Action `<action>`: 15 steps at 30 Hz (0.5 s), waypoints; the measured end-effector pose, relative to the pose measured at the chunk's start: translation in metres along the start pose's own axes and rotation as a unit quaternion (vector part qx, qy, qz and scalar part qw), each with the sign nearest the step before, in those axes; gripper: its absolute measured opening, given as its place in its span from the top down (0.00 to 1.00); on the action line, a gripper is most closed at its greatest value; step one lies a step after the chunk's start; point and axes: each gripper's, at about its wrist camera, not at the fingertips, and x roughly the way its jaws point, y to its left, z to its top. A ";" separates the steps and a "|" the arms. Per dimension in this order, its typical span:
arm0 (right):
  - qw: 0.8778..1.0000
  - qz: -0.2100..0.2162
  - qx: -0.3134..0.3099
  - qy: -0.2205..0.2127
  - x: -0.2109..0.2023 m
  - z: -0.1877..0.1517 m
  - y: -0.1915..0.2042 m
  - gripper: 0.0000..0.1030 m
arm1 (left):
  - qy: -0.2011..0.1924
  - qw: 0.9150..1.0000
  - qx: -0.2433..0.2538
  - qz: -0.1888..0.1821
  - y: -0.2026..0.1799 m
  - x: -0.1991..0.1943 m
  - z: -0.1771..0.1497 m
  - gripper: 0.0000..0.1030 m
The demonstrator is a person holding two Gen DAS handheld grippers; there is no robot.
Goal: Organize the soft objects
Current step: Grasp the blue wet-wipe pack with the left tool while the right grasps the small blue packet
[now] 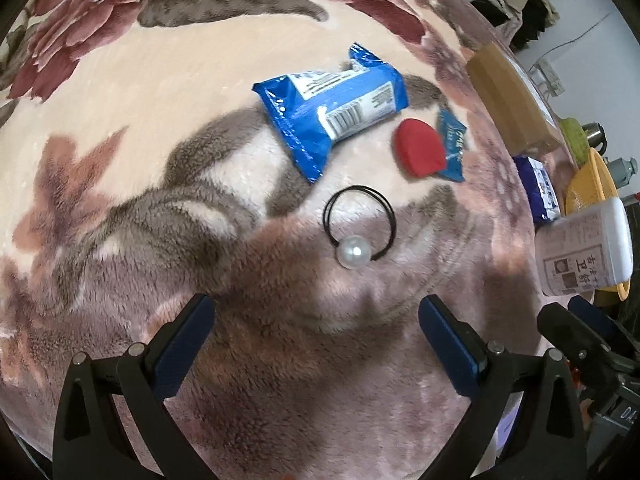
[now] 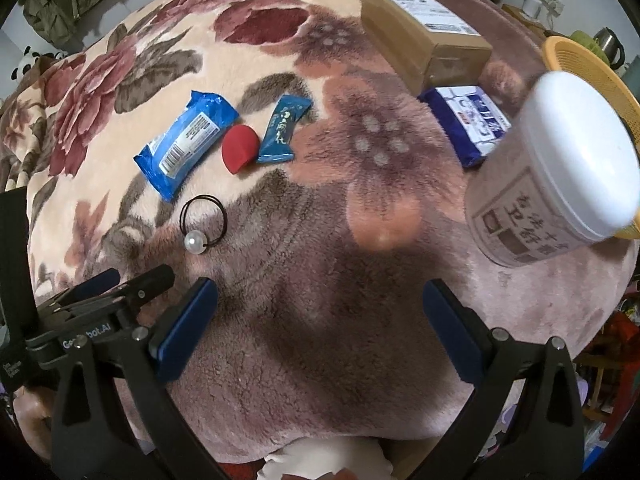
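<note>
Floral plush blanket (image 2: pixel 320 208) covers whole surface, pink, cream and maroon pattern. Left of centre: large blue wrapper pack (image 2: pixel 186 144), red teardrop sponge (image 2: pixel 237 150) just right of it, small teal sachet (image 2: pixel 282 128) touching sponge's right side. Nearer, black hair tie with pearl bead (image 2: pixel 202 222). Far right: brown cardboard box (image 2: pixel 424 40), dark blue tissue pack (image 2: pixel 470 120) just in front. Near right: white-lidded tub (image 2: pixel 556 176), tilted; yellow basket (image 2: pixel 592 64) behind it.

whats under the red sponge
The red sponge lies on the floral blanket, its edge overlapping a corner of the small teal packet. Anything else beneath it is hidden.
</note>
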 end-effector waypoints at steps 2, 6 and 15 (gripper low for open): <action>1.000 0.004 -0.003 0.003 0.005 0.004 0.002 0.00 | -0.002 1.000 -0.005 0.001 0.003 0.002 0.003 0.01; 1.000 0.011 -0.009 0.009 0.017 0.012 0.007 0.00 | -0.017 1.000 -0.008 0.009 0.008 0.001 0.017 0.01; 1.000 0.018 -0.015 0.020 0.042 0.030 0.007 0.00 | -0.041 0.998 0.015 0.035 0.001 0.010 0.069 0.01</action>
